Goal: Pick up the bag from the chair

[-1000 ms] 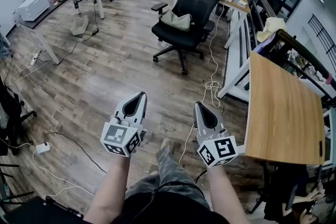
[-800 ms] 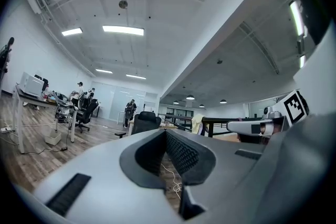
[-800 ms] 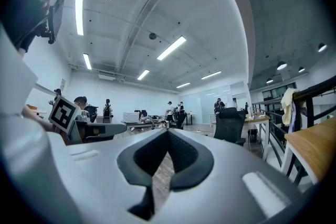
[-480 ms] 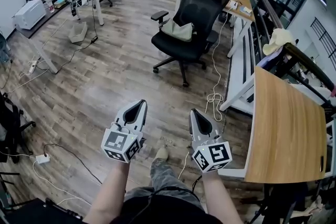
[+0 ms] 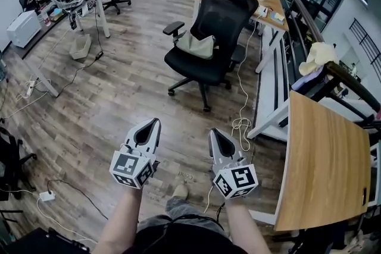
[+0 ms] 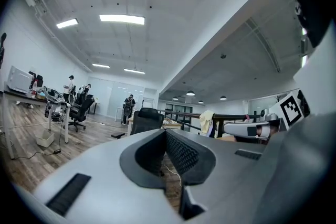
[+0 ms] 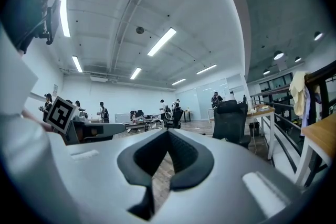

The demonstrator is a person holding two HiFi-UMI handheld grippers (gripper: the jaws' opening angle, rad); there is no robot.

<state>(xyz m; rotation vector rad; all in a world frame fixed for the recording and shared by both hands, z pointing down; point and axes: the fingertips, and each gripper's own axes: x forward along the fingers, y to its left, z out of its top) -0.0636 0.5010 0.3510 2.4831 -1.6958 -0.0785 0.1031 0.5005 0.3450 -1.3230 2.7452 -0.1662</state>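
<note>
The bag [image 5: 195,44], pale, soft and slumped, lies on the seat of the black chair [image 5: 223,9], close against the backrest and toward the armrest on the picture's left. The chair stands on its wheeled base on the wood-plank floor [image 5: 119,92], in the upper middle of the head view, well apart from both grippers. Behind it is a desk [image 5: 271,6], and a white cable [image 5: 241,125] runs down from that side and coils on the floor just right of the chair's base. Nearer the person, the left gripper [image 5: 155,122] and the right gripper [image 5: 215,131] are held side by side and level, low in the head view, with their tips aimed toward the chair. Each gripper's own view shows its jaws closed, with the ribbed pads meeting at the tip and nothing between them. The chair shows beyond the tips in the left gripper view and off to the right in the right gripper view. The bag is too small to make out in either. A shoe [image 5: 178,191] shows on the floor between the forearms. To the right of the right gripper is a light wooden table [image 5: 324,151], and beyond it a pale cloth [image 5: 318,55] hangs over a dark railing [image 5: 351,77]. A white power strip [image 5: 46,195] lies on the floor at the far left.
</note>
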